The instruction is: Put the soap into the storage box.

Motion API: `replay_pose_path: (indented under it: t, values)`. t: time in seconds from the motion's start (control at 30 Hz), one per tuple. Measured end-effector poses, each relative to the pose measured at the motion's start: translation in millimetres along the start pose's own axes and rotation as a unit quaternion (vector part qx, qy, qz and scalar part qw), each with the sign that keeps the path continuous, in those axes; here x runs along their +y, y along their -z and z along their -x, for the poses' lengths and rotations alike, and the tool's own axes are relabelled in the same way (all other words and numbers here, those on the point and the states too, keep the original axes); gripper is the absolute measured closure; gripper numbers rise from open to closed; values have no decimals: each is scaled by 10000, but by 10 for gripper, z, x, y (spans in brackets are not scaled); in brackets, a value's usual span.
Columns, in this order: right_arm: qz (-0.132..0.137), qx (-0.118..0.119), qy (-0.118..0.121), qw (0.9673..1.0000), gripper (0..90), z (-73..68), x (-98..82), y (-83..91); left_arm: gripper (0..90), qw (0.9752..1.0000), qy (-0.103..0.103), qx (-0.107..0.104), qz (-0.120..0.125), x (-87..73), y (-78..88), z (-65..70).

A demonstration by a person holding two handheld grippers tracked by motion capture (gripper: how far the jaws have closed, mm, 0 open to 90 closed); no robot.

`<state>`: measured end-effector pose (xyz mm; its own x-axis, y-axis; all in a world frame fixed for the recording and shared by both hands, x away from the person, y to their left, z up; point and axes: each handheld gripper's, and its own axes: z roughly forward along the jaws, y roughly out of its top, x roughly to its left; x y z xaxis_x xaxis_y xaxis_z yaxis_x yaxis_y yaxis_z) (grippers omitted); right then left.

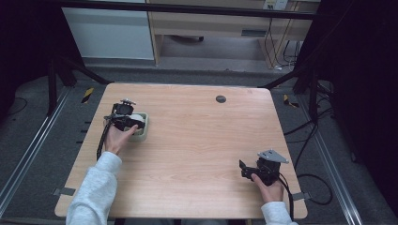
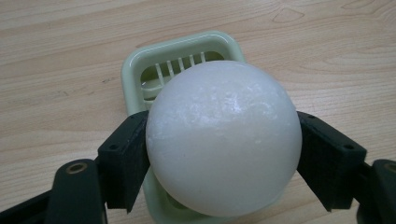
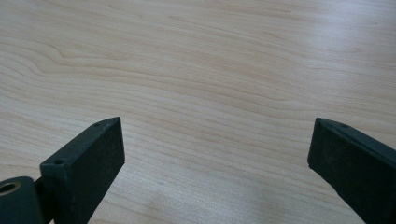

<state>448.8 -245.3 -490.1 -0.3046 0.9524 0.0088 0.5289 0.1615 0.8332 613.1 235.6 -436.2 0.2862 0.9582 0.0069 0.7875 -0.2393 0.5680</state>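
L gripper [image 2: 223, 154] clamped on white ball [image 2: 223, 140], over green tray [image 2: 135, 70].
Ball sat mid-frame in left gripper view, tray's slats behind it; R gripper [image 3: 217, 154] spread wide w/ nothing between, lower right of table [image 1: 197, 140].

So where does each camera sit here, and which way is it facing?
High view: above the person's side, looking forward and down on the table; both forearms, left gripper and right gripper show.
Left gripper view: on the left gripper, looking along its fingers, closed on a white ball above a pale green slotted tray.
Right gripper view: on the right gripper, fingers open over bare wood.
Shared: the high and left gripper views both show the tray.
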Motion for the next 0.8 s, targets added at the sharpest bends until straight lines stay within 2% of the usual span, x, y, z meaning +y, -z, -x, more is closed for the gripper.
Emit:
replay_pose_path:
  t: [0.33,0.8]
  values:
    - [-4,8,5,10000,42,-2,-1,0,241,9999,90,66,-91,-7,-73,-68]
    - [-9,4,10,10000,42,-3,-1,-3,241,9998,90,61,-185,-8,-135,-42]
